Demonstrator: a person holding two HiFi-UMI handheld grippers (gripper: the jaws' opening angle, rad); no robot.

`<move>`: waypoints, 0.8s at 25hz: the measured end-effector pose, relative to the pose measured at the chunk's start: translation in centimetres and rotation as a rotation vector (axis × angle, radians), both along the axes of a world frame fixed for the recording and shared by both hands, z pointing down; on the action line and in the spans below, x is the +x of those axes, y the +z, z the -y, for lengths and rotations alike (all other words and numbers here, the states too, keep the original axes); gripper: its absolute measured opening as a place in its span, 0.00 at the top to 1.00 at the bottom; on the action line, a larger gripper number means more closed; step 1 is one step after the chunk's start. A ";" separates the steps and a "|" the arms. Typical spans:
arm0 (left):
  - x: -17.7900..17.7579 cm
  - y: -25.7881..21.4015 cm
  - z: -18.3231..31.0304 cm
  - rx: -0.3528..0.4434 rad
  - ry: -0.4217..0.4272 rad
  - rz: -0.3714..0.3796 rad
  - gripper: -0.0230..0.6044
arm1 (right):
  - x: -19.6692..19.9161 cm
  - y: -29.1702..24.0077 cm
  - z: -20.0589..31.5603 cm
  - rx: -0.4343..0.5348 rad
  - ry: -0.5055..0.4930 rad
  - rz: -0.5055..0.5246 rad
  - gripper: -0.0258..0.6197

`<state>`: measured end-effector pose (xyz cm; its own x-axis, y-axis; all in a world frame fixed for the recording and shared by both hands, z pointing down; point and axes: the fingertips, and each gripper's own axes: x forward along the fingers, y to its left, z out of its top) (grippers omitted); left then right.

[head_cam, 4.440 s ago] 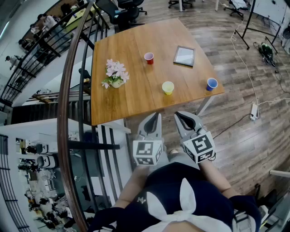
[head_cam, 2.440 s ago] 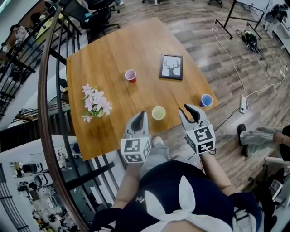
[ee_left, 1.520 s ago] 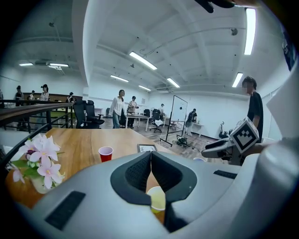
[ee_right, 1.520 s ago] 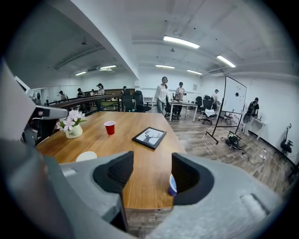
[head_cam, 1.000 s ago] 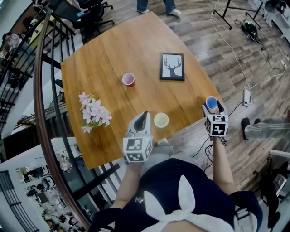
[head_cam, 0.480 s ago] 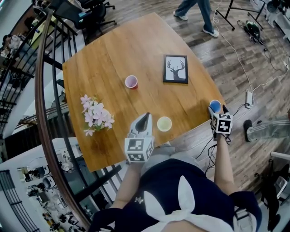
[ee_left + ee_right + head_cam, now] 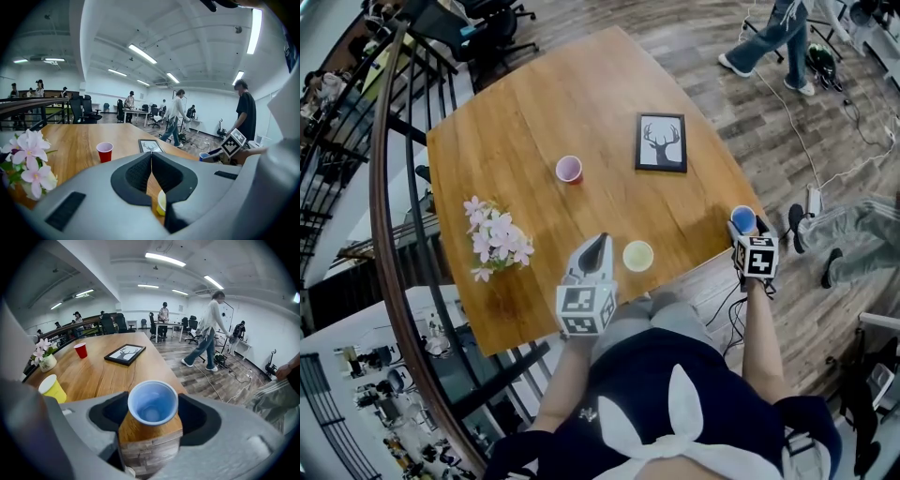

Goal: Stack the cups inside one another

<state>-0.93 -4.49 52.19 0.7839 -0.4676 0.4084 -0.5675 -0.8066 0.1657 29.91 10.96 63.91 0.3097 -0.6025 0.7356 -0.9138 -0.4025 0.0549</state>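
- Table: wooden, filling the upper centre of the head view. Three cups stand on it, each upright, mouth up and on its own.
- Blue cup: stands on the table's corner, at the right edge of the head view. It is empty and its rim is round and undistorted.
- Right gripper: the jaws stand wide, one on either side of the blue cup. They have just been closing a little with the cup between them (no pad can be seen pressing on its wall).
- Left gripper: at the lower centre of the head view. The jaws are closed pad to pad with nothing between them.
- Yellow cup: near the table's front edge, just to the right of the left gripper's tip and not touching it. In the left gripper view only a sliver of it shows below the closed jaws.
- Red cup: at the centre of the table, well apart from the other two cups.
- Picture frame: lies flat to the right of the red cup and shows a deer's head.
- Flowers: a pale pink bunch in a small vase, towards the table's left edge.
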 end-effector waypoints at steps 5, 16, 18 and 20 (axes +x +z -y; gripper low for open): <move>-0.9 0.1 -0.1 -0.005 -0.025 -0.009 0.93 | -0.4 -1.3 0.7 0.022 -0.030 -0.020 0.45; -2.5 -0.8 1.0 -0.010 -0.154 -0.039 0.93 | -1.6 -5.5 5.1 0.068 -0.186 -0.061 0.45; -2.8 -1.2 1.3 -0.006 -0.176 -0.042 0.93 | -1.9 -6.5 6.2 0.083 -0.217 -0.066 0.45; -3.0 -1.6 1.6 -0.001 -0.200 -0.048 0.93 | -2.2 -7.5 7.4 0.099 -0.248 -0.071 0.45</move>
